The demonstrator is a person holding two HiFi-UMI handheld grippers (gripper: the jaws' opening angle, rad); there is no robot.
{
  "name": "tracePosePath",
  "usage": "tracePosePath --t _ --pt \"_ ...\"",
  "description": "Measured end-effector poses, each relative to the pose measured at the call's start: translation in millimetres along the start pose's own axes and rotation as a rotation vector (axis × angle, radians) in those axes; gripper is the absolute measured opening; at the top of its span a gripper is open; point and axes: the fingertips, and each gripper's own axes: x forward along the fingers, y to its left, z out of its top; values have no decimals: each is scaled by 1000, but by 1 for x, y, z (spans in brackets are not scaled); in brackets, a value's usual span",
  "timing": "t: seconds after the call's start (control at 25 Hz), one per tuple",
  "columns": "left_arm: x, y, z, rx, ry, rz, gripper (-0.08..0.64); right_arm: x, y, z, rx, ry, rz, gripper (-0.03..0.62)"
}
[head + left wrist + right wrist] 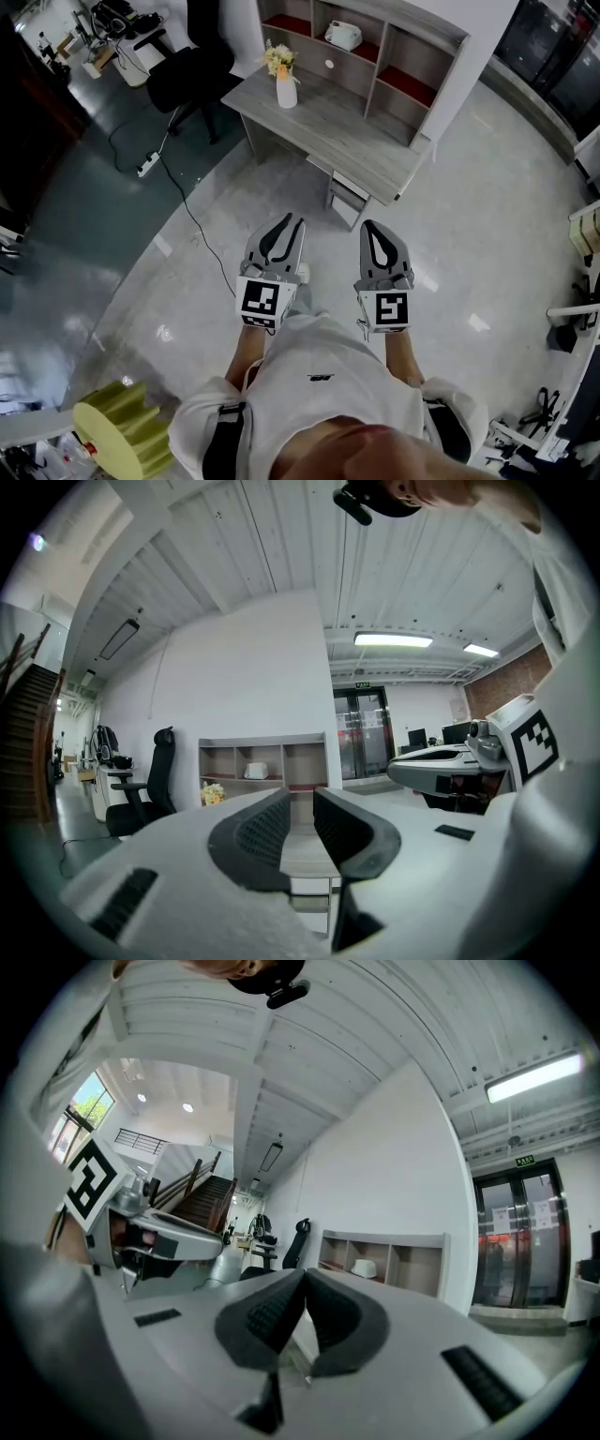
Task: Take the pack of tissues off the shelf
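Glossy grey floor (pixel 487 216); wooden desk (pixel 328 122); tissue pack (pixel 343 35) in middle cubby of shelf (pixel 403 14). Left gripper (pixel 291 223) spread, empty; right gripper (pixel 372 228) pressed together.

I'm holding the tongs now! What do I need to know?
Left tongs: open, empty.
Right tongs: shut, empty.
Both are held out over the floor, well short of the desk.
Tissues: in the middle cubby of the shelf on the desk, untouched.
Done: nothing yet.
Left: walk up, grip the tissues, lift them out.
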Motion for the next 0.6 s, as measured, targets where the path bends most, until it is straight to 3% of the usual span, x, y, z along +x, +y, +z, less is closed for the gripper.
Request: tracePosePath --t 0.6 --pt "72 63 -6 -6 9 -18 95 91 -21 -8 -9 15 -17 26"
